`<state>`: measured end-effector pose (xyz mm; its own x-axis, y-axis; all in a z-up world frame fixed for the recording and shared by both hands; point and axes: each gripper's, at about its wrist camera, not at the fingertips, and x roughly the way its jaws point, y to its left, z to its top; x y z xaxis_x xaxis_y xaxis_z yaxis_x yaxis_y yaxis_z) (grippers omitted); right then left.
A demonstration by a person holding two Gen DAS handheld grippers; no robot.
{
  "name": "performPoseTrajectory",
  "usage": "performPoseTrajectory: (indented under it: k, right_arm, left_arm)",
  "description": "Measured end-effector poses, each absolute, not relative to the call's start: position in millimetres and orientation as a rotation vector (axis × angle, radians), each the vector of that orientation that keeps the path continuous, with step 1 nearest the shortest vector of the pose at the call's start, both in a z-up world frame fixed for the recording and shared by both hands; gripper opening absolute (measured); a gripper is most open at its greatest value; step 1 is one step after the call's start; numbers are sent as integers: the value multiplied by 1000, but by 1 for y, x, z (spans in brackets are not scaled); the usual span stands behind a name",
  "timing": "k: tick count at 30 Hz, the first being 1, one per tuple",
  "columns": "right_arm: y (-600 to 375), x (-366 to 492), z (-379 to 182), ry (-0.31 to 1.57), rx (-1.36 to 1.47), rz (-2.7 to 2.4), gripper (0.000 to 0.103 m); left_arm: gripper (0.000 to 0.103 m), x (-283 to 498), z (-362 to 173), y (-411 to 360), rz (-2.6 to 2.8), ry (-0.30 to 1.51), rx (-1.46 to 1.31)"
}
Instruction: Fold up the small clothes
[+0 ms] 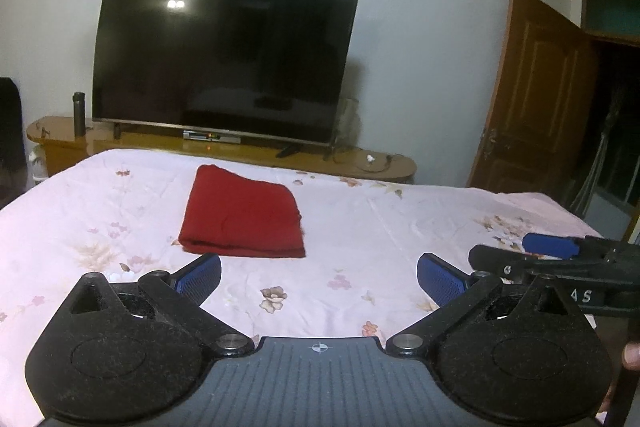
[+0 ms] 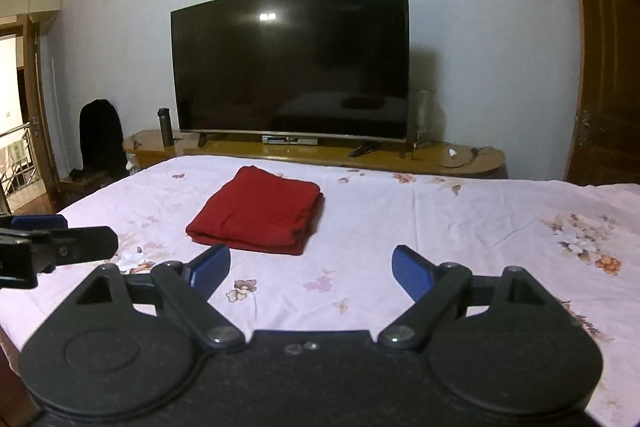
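Note:
A red garment (image 1: 243,215) lies folded into a neat rectangle on the pink floral bed sheet (image 1: 360,227). The right wrist view shows the same folded red garment (image 2: 260,217) from its right side. My left gripper (image 1: 319,279) hovers over the near part of the bed, short of the garment, open with nothing between its blue pads. My right gripper (image 2: 311,273) is likewise back from the garment and open with nothing in it. Each gripper shows at the edge of the other's view.
A large dark television (image 1: 224,59) stands on a long wooden cabinet (image 1: 248,147) beyond the bed's far edge. A dark bottle (image 1: 79,114) is at the cabinet's left end. A brown wooden door (image 1: 532,99) stands open at the right. A dark chair (image 2: 100,139) sits left of the bed.

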<state>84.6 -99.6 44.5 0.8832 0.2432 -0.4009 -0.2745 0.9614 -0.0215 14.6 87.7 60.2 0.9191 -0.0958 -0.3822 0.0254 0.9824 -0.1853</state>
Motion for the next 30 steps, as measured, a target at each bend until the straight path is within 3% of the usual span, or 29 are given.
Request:
performPoseTrajectory:
  k: [30]
  right_arm:
    - [-102, 68, 50, 366, -79, 272, 89]
  left_arm:
    - [103, 0, 65, 74, -51, 384, -166]
